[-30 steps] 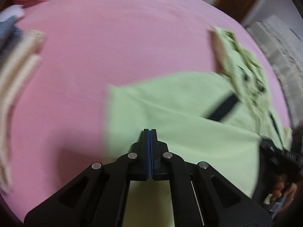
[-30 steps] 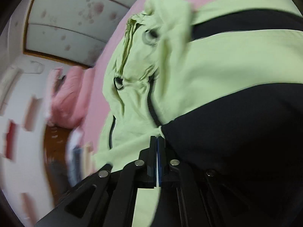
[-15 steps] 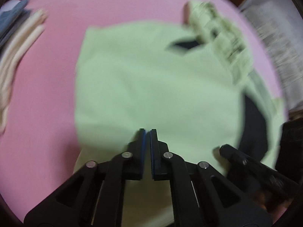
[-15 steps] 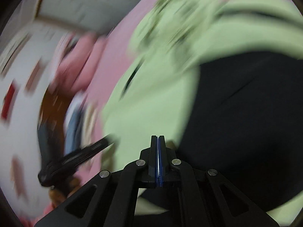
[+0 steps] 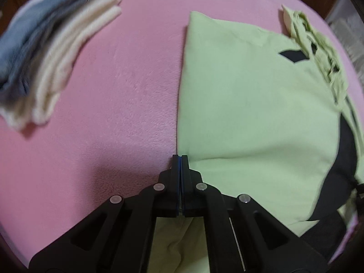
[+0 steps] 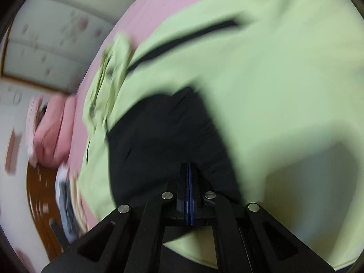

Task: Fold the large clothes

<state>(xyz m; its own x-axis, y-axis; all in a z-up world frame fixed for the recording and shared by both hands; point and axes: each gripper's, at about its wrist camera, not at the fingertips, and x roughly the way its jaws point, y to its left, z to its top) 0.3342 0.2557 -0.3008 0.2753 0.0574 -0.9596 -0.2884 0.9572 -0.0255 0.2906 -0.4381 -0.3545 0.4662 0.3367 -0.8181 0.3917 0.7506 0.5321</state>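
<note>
A home bedroom: a pink bedspread [image 5: 118, 86], folded laundry [image 5: 45, 52] stacked at ten o'clock, pink pillows [image 6: 52, 132] beyond.

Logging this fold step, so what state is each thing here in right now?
Green jacket: folded over, lying flat on the pink blanket.
Left tool: shut on the jacket's edge.
Right tool: shut on the jacket's black panel.
Stack of clothes: folded, lying apart from the jacket.
</note>
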